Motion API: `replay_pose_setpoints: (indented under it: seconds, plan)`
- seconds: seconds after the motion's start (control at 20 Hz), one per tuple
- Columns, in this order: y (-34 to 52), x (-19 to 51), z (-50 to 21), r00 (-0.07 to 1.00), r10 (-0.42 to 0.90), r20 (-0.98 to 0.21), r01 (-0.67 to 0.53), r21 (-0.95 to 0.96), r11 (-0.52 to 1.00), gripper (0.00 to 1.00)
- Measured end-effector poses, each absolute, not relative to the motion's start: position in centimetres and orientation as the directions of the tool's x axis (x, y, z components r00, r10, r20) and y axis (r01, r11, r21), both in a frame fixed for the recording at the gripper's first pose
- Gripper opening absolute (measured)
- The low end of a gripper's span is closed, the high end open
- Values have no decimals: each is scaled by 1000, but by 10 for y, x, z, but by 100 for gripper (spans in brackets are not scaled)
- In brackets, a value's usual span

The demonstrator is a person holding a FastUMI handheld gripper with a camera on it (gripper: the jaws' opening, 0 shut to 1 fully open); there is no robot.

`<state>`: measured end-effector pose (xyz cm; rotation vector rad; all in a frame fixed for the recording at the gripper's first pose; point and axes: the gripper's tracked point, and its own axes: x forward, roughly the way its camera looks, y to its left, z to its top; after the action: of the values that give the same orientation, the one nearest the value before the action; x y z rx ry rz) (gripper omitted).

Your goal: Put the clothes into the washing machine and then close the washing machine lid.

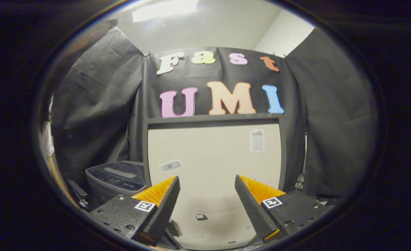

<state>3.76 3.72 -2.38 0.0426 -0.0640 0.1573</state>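
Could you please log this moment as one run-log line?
gripper: open, holding nothing | raised washing machine lid: just beyond fingers | control panel: beside lid | clothes: unseen

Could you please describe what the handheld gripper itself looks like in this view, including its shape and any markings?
The gripper has two wedge-shaped fingers that taper to points, with finely ribbed, textured faces. Each sits on a flat black block with small screws, and each block carries a square black-and-white tag. The fingers stand apart, open, ahead of an upright pale panel.
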Motion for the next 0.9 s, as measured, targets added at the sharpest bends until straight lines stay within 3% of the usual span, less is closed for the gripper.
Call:
replay_pose_setpoints:
  seconds: [0.6,0.9]
  plan:
    - [53,14,-77,980,180,-83,-180,6,984,97]
    - [51,0,-78,981,179,-74,-178,18,984,97]
